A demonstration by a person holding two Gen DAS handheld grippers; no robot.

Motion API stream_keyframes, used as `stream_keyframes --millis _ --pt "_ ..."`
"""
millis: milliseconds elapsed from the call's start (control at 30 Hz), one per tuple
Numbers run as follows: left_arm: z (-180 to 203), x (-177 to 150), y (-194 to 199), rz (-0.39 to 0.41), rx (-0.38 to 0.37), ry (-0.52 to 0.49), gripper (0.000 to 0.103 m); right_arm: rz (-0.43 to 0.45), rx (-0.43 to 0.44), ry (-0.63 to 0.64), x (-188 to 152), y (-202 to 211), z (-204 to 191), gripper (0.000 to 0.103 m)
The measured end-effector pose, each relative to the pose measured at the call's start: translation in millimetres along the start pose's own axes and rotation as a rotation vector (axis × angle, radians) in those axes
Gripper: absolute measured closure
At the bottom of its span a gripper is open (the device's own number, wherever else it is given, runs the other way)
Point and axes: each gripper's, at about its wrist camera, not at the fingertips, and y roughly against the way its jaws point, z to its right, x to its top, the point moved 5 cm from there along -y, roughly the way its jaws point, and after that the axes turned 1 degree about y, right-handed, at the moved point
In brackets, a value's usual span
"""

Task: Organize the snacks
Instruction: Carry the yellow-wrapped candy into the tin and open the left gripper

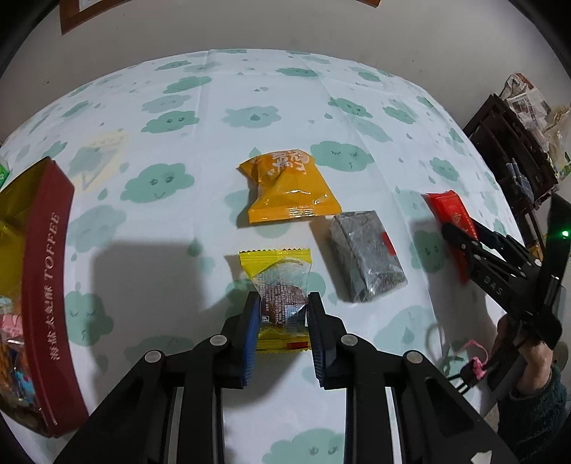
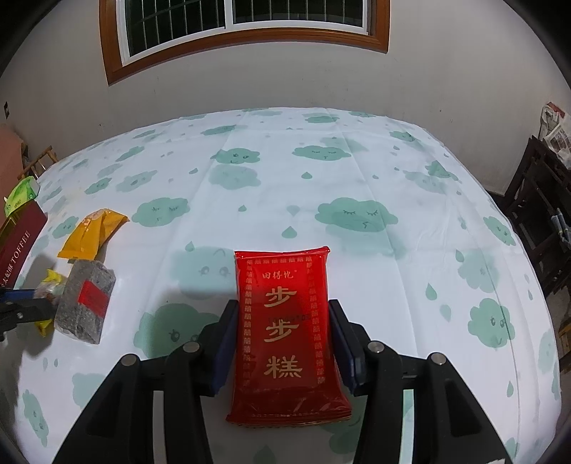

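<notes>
My left gripper (image 1: 282, 307) is shut on a small yellow-edged clear snack packet (image 1: 278, 285) that lies on the cloud-print tablecloth (image 1: 214, 107). My right gripper (image 2: 283, 317) is shut on a red snack pack (image 2: 285, 321) with gold characters; that pack and gripper also show in the left wrist view (image 1: 449, 210) at the right. An orange snack bag (image 1: 285, 189) and a grey foil-wrapped block (image 1: 364, 257) with a red label lie between the two grippers. A dark red TOFFEE box (image 1: 46, 285) holding several snacks stands at the left.
A dark wooden rack (image 1: 510, 150) with newspapers stands off the table's right side. A green carton (image 2: 21, 192) sits beyond the TOFFEE box (image 2: 14, 246). The wall with a window (image 2: 242, 18) is behind the table.
</notes>
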Motion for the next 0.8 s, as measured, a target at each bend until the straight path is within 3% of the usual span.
stream_keyframes --millis 400,800 --pt "-26 -2 35 0.052 0.043 0.023 0.080 0.000 -0.005 0.004 0 0 1 0.053" --pt "-100 1 96 0.143 0.149 0.089 0.080 -0.001 -0.004 0.004 0 0 1 0.053"
